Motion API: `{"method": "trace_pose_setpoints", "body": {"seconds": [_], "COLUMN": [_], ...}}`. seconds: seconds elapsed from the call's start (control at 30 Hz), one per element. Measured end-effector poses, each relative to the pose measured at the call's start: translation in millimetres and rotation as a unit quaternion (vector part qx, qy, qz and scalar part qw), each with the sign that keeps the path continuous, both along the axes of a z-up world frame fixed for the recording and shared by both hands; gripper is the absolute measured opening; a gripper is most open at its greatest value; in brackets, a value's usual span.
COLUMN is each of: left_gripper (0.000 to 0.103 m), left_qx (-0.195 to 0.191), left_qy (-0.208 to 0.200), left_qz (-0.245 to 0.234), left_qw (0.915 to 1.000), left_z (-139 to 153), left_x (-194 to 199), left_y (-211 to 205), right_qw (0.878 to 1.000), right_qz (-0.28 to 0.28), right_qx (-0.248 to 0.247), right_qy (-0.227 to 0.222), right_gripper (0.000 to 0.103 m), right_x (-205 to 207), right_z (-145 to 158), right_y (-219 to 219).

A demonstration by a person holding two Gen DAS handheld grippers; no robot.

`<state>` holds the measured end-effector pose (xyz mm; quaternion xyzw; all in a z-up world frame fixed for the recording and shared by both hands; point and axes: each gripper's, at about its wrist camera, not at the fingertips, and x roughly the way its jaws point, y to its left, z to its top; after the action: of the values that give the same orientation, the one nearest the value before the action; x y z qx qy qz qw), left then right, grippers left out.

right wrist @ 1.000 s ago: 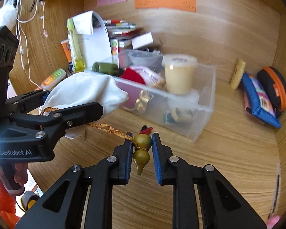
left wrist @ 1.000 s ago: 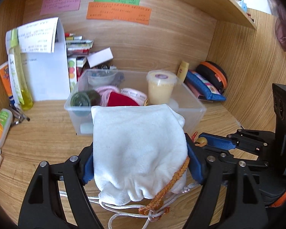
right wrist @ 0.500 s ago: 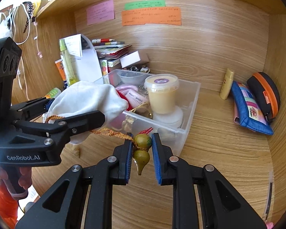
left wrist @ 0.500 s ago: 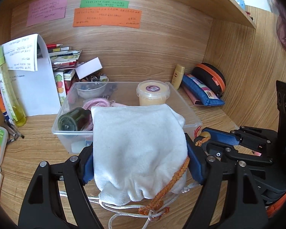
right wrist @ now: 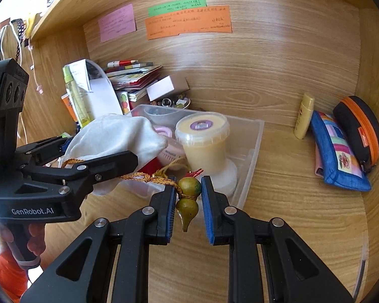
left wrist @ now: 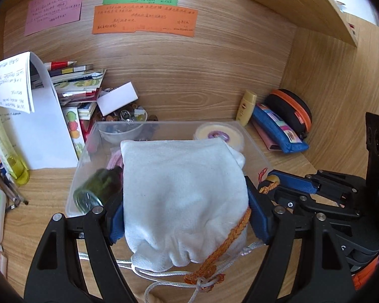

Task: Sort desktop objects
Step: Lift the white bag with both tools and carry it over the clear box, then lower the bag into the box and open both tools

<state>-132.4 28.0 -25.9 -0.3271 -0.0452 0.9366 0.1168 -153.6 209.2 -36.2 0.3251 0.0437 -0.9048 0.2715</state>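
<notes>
My left gripper (left wrist: pixel 184 202) is shut on a white drawstring pouch (left wrist: pixel 182 192) and holds it above the near edge of a clear plastic bin (left wrist: pixel 255 151). The pouch also shows in the right wrist view (right wrist: pixel 113 139). An orange braided cord (left wrist: pixel 230 234) runs from the pouch to a green gourd charm (right wrist: pixel 188 194). My right gripper (right wrist: pixel 188 189) is shut on the gourd charm, just in front of the bin (right wrist: pixel 252 151). The bin holds a yellow tub (right wrist: pixel 204 141), a green bottle (left wrist: pixel 96 189) and pink items.
A blue pouch (right wrist: pixel 338 154), a black and orange case (right wrist: pixel 358 128) and a yellow tube (right wrist: pixel 303 118) lie at the right wall. Books (left wrist: pixel 78 85), papers (left wrist: pixel 35 126) and bottles stand at the back left. Sticky notes (left wrist: pixel 144 20) hang on the back panel.
Both grippers have risen and moved toward the bin, carrying the pouch and the gourd charm. The pouch now hangs over the bin's near edge.
</notes>
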Motion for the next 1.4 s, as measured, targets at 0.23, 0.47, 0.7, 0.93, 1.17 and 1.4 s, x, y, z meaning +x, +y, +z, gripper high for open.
{"method": "trace_pose_setpoints", "body": {"seconds": [0.23,0.47,0.7,0.93,1.17,1.4], "left_gripper": [0.078,0.078,0.078,0.078,0.089,0.096], "left_qx": [-0.005,-0.005,-0.003,-0.006,-0.015,-0.032], "left_qy": [-0.010,-0.031,-0.033,-0.031,-0.012,0.008], "left_qz": [0.003,0.013,0.039,0.042,0.041,0.052], "left_qw": [0.9999,0.9994,0.9987,0.9986,0.9990,0.9981], "left_z": [3,-15,-17,-16,-2,10], "left_x": [-34,-55,-69,-70,-52,-26], "left_y": [1,-2,-19,-22,-21,-22], "right_qw": [1.000,1.000,0.999,0.999,0.999,0.999], "right_qz": [0.000,-0.010,-0.023,-0.036,-0.029,-0.027], "right_qx": [-0.011,-0.004,0.003,0.021,0.021,0.022], "right_qy": [-0.009,-0.023,-0.033,-0.031,-0.022,0.006], "right_gripper": [0.018,0.018,0.018,0.018,0.045,0.046], "right_x": [-24,-34,-44,-46,-36,-15], "right_z": [2,-7,-13,-13,-6,9], "right_y": [-3,-4,-3,-3,-1,1]}}
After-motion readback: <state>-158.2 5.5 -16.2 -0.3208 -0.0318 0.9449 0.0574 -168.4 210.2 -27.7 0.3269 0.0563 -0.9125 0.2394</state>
